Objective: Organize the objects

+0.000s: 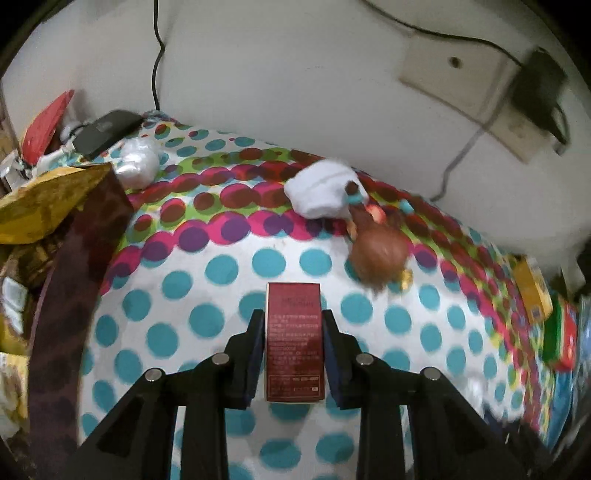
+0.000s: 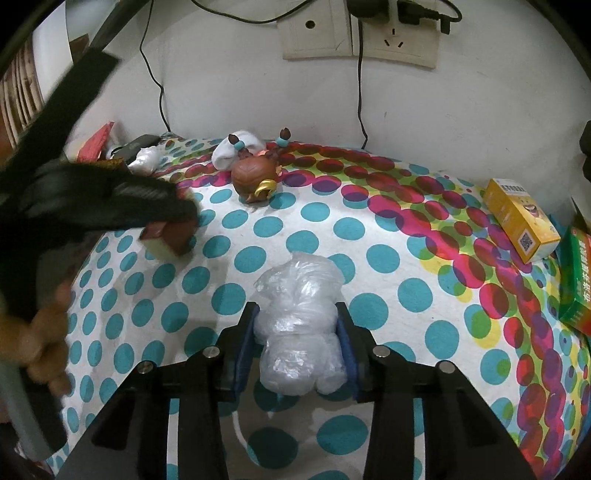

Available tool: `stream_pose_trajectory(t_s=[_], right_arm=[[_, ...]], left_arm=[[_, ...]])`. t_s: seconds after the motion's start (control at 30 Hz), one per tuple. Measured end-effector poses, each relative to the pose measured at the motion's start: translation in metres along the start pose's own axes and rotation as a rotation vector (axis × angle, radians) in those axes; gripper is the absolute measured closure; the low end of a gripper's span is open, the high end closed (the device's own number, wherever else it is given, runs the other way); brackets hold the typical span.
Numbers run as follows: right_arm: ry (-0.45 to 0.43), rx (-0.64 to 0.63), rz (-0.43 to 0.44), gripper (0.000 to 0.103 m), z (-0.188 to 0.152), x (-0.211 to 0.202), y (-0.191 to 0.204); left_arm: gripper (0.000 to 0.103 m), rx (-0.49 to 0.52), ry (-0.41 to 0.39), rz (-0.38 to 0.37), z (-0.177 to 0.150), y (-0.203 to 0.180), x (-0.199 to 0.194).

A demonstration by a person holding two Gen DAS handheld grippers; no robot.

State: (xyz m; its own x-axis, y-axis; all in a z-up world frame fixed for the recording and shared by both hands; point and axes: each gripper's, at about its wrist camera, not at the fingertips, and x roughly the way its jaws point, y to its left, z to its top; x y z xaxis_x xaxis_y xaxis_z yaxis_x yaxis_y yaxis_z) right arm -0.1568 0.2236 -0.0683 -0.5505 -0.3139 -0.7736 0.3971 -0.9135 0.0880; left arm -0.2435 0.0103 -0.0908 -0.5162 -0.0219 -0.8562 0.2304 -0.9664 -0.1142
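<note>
My left gripper (image 1: 293,321) is shut on a dark red box (image 1: 293,339) with small print, held above the dotted cloth (image 1: 207,280). The same gripper (image 2: 173,230) and box (image 2: 177,236) show at the left of the right wrist view. My right gripper (image 2: 295,317) is shut on a crumpled clear plastic bag (image 2: 299,325). A brown-haired doll figure (image 2: 255,173) lies at the back, next to a white sock (image 2: 236,147); both also show in the left wrist view, the doll (image 1: 376,251) and the sock (image 1: 321,192).
A tall dark bin (image 1: 70,266) with yellow wrappers stands at left. Another plastic wad (image 1: 138,162) and a black device (image 1: 107,131) lie at the back left. A yellow box (image 2: 521,218) and a green box (image 2: 580,284) lie at right. Wall sockets (image 2: 369,33) with cables hang behind.
</note>
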Motion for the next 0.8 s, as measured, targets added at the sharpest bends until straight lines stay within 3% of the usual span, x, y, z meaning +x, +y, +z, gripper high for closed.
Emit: stream_pose_trajectory(t_s=[0.17,0.4,0.57,0.8], right_arm=[[-0.034,-0.035,-0.034,0.066,-0.001,-0.005,0.019],[-0.031,-0.073,-0.06,0.066,0.012,0.016,0.035],[-0.019,-0.072,-0.071,0.066,0.019,0.028,0.045],[0.011,-0.102,-0.095,0.066,0.025,0.045,0.054]], left_arm=[[0.073,0.095,-0.033,-0.065,-0.024,0.005,-0.035],[0.073,0.208,-0.096,-0.088,-0.058,0.027,-0.098],[0.073,0.18,-0.137,-0.086,-0.068,0.071,-0.141],[0.073,0.089,-0.229,0.014,-0.058,0.148,-0.18]])
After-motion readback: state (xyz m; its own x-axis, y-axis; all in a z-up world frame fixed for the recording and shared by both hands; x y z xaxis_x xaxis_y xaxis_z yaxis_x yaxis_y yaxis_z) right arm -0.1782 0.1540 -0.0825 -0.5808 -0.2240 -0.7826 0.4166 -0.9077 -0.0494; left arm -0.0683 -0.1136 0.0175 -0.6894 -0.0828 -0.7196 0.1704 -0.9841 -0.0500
